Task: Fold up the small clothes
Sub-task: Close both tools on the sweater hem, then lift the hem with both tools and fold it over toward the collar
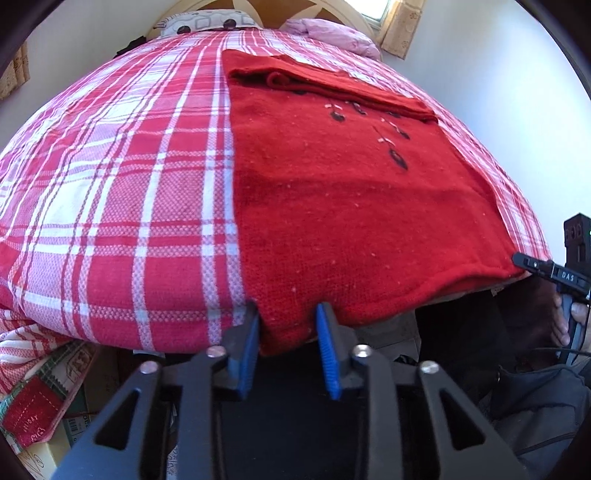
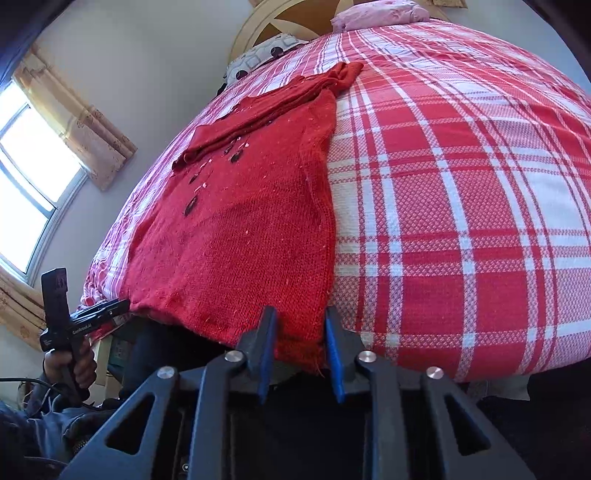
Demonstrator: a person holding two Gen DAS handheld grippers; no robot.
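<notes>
A red knit sweater (image 1: 332,177) lies flat on the plaid bed, sleeves folded across its upper part, hem hanging over the near bed edge. My left gripper (image 1: 290,314) is open, its blue pads (image 1: 327,347) on either side of the hem's left corner. My right gripper (image 2: 299,317) is open, its jaws around the hem's right corner of the sweater (image 2: 240,229). Each gripper shows at the other view's side, the right one (image 1: 532,264) and the left one (image 2: 110,306), both at the hem.
The bed has a red and white plaid cover (image 1: 122,184) (image 2: 461,184). Pillows (image 1: 207,20) and a pink blanket (image 1: 332,35) lie at the headboard. A window (image 2: 26,177) is on the left wall. Boxes and cloth (image 1: 44,406) sit below the bed edge.
</notes>
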